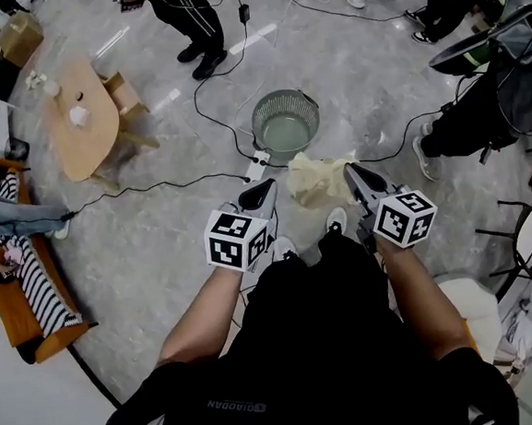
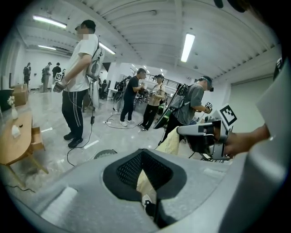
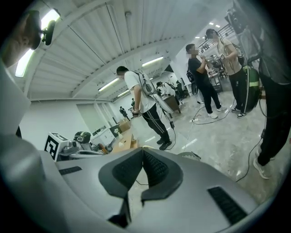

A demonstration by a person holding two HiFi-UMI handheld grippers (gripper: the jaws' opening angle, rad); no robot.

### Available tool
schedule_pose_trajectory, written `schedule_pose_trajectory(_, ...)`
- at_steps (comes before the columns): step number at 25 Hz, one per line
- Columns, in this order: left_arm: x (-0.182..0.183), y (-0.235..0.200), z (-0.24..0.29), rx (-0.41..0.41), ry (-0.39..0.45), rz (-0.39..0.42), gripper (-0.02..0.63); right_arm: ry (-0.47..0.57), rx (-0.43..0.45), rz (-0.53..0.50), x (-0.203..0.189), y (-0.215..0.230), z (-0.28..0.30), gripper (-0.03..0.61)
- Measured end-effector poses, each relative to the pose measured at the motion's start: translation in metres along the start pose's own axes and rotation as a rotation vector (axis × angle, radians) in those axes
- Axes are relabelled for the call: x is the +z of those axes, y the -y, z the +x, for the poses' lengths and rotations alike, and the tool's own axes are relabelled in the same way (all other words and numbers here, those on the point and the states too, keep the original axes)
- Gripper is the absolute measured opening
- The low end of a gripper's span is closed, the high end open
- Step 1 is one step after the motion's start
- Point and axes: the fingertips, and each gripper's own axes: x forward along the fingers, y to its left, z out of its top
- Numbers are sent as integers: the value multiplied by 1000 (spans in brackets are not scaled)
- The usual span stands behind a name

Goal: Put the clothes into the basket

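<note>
The pale yellow cloth [image 1: 317,180] is bunched up and off the floor, hanging right at the tip of the right claw [image 1: 351,173]. It sits at about 9 o'clock from that tip and touches it. In the right gripper view those jaws are pressed together with just a pale sliver of fabric peeking out at the very tip, so it looks pinched there.

The left claw [image 1: 266,190] is at 9 o'clock of the cloth, near it but with a gap. Its jaws are closed on nothing; you only see the fabric behind through the slit between them.

The basket [image 1: 286,120], a round wire one, stands on the floor at roughly 11 o'clock from the cloth. There's a white power strip [image 1: 256,167] at the basket's 7 o'clock.
</note>
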Motion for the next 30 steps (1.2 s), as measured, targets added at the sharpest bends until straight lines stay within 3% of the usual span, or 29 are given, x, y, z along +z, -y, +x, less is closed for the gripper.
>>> schedule_pose_trajectory(13,0,-58,67,131,-62,-108,-6,-110,80,-30,35,54,108,18)
schedule_pose_trajectory(24,-8,-109,130,235,-111,-201,-6,-173,59,-104,56,129,236,18)
schedule_pose_trajectory(30,-25,-133,159,272,-156,-238,-6,-232,46,-122,41,166,293,18)
